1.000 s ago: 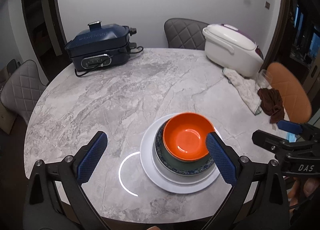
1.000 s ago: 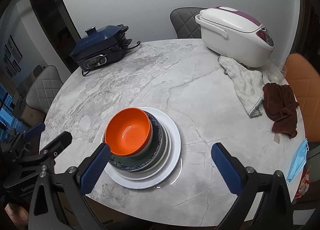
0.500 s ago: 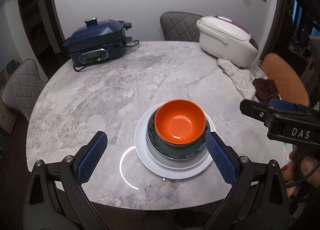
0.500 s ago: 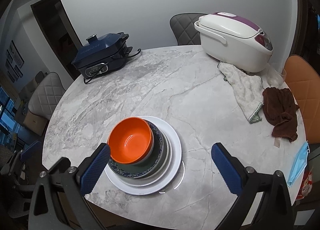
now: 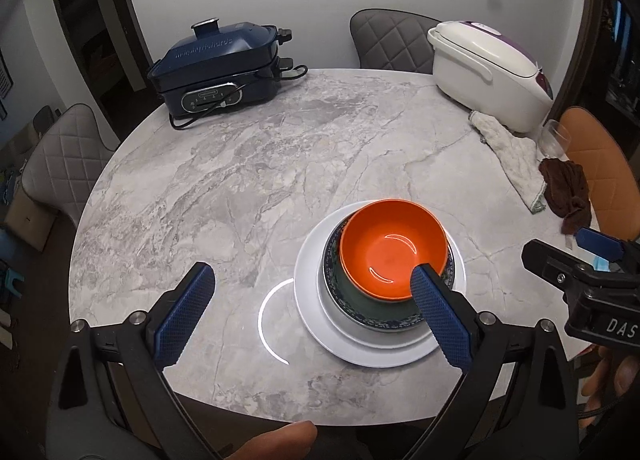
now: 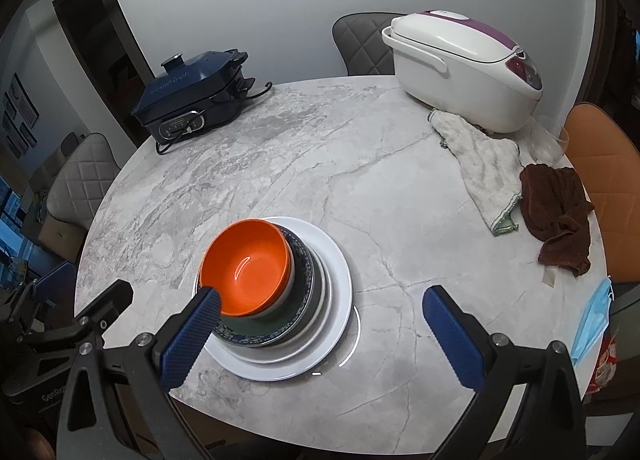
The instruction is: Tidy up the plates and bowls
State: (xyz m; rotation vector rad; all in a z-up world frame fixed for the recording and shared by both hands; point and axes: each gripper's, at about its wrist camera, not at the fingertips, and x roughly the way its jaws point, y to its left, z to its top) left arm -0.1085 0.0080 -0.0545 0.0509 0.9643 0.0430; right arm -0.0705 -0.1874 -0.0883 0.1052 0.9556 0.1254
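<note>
Marble covers the round desk [image 5: 248, 163], grey-veined and pale, which fills most of both views. Behind it stand a plain light wall, a dark doorway at the left, two grey quilted chairs [image 5: 392, 39] and an orange chair [image 6: 600, 163] at the right. A white rice cooker [image 6: 460, 71] sits at the far right edge, a dark blue electric cooker [image 5: 220, 67] at the far left, its cord trailing on the stone. A white cloth [image 6: 480, 163] and a brown cloth [image 6: 560, 211] lie just beside each other below the rice cooker. Near the front edge rests the stack: a white plate [image 5: 320, 324] at the bottom, a dark patterned bowl [image 6: 256, 334] on it, and an orange bowl [image 5: 392, 252] on top. The left gripper [image 5: 312, 316] is spread wide, empty, its right finger overlapping the stack in view; contact cannot be judged. The right gripper [image 6: 320, 336] is likewise spread wide and empty. A blue face mask [image 6: 592, 320] lies at the right rim, partly cut off. A thumb [image 5: 280, 440] shows at the lower edge.
</note>
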